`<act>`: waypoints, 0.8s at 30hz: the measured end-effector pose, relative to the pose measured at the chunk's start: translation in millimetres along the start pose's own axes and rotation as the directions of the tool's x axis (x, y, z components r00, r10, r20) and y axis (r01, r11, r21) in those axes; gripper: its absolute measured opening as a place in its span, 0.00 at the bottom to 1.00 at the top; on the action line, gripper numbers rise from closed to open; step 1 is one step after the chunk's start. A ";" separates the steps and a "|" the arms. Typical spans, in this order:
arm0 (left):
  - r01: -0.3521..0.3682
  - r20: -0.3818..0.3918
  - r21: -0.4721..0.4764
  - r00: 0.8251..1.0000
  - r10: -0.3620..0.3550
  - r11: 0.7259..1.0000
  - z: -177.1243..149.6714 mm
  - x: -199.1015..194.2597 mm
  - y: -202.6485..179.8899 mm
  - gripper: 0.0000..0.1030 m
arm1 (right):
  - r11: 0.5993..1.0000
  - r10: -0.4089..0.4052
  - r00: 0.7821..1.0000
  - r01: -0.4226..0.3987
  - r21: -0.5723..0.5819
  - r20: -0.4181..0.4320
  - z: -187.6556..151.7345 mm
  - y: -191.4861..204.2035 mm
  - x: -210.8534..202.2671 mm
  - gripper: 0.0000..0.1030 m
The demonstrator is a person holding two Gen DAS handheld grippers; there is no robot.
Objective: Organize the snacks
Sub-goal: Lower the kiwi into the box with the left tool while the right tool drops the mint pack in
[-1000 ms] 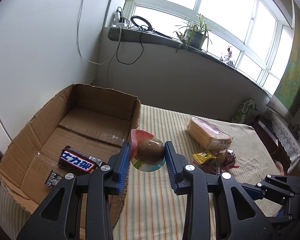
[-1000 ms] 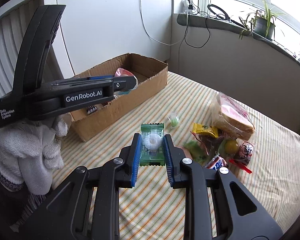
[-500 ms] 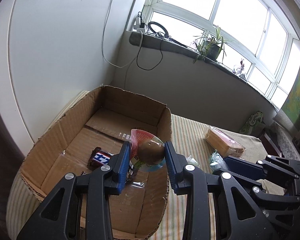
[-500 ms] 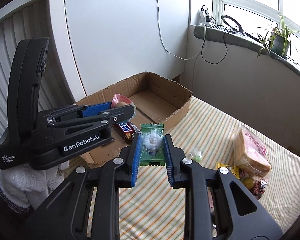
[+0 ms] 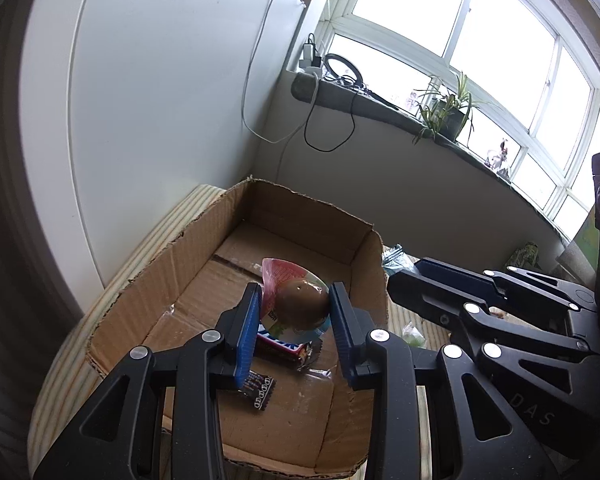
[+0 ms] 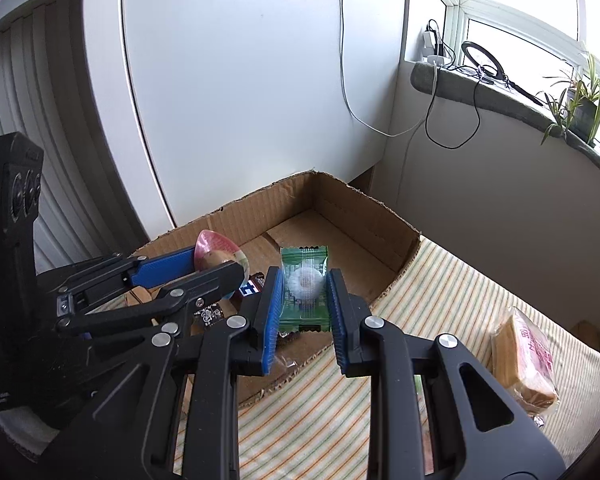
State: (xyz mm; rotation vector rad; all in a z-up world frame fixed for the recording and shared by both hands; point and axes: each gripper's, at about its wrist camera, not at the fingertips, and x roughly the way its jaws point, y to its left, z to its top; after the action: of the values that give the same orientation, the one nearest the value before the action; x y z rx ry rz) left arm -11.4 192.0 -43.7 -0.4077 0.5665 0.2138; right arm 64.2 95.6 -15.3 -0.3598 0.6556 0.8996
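My left gripper (image 5: pixel 296 312) is shut on a packaged brown egg snack (image 5: pixel 302 300) in pink and blue wrap, held above the floor of the open cardboard box (image 5: pixel 204 240). A chocolate bar (image 5: pixel 284 348) and a small dark packet (image 5: pixel 260 390) lie on the box floor beneath it. My right gripper (image 6: pixel 302 292) is shut on a green wrapped candy packet (image 6: pixel 304 284), held over the box's near right wall (image 6: pixel 396 276). In the right wrist view the left gripper (image 6: pixel 220 264) with its egg snack (image 6: pixel 216 254) hangs over the box to the left.
The box sits on a striped cloth (image 6: pixel 440 312) against a white wall. A wrapped sandwich loaf (image 6: pixel 524 360) lies on the cloth at the right. A small green snack (image 5: pixel 410 334) lies beside the box. A windowsill with cables and a plant (image 5: pixel 444 112) runs behind.
Both grippers have moved left toward and over the cardboard box, each still holding its snack. The snack pile on the cloth has slid out of view to the right.
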 end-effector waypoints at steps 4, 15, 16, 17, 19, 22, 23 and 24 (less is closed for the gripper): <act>-0.007 -0.003 -0.015 1.000 0.007 1.000 -0.1 1.3 6.5 0.32 | 1.000 0.008 1.000 -0.008 0.009 -0.003 4.5 -1.3 9.2 0.23; -0.039 -0.019 -0.016 0.999 0.038 0.999 -1.4 6.2 9.6 0.32 | 1.000 0.019 1.000 -0.019 0.014 -0.017 6.1 -5.4 25.3 0.23; -0.041 -0.022 -0.016 0.999 0.041 0.999 -1.6 7.2 9.7 0.32 | 1.000 0.021 1.000 -0.020 0.016 -0.017 6.2 -6.3 25.7 0.23; -0.044 -0.025 -0.016 0.999 0.044 0.999 -1.7 7.9 10.0 0.32 | 1.000 0.021 1.000 -0.020 0.018 -0.013 6.1 -7.1 25.5 0.23; -0.050 -0.029 -0.015 0.998 0.049 0.999 -1.8 8.3 9.5 0.32 | 1.000 0.017 1.000 -0.017 0.019 -0.011 6.0 -9.3 24.9 0.24; -0.058 -0.028 -0.018 0.998 0.058 0.998 -1.9 8.1 10.3 0.32 | 0.999 0.012 1.000 -0.012 0.033 -0.006 6.3 -12.5 24.1 0.27; -0.059 -0.027 -0.019 0.998 0.059 0.998 -1.3 8.3 10.8 0.32 | 0.999 0.013 1.000 -0.013 0.040 -0.002 6.6 -14.0 23.4 0.35; -0.061 -0.025 -0.020 0.998 0.061 0.998 -1.2 7.6 11.2 0.32 | 0.999 0.014 1.000 -0.014 0.047 0.003 7.0 -15.4 22.4 0.41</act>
State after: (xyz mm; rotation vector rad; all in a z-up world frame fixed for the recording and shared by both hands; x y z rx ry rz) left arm -9.1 202.2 -52.4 -0.4141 0.6016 0.2740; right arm 89.3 104.0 -24.6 -0.3116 0.6763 0.8961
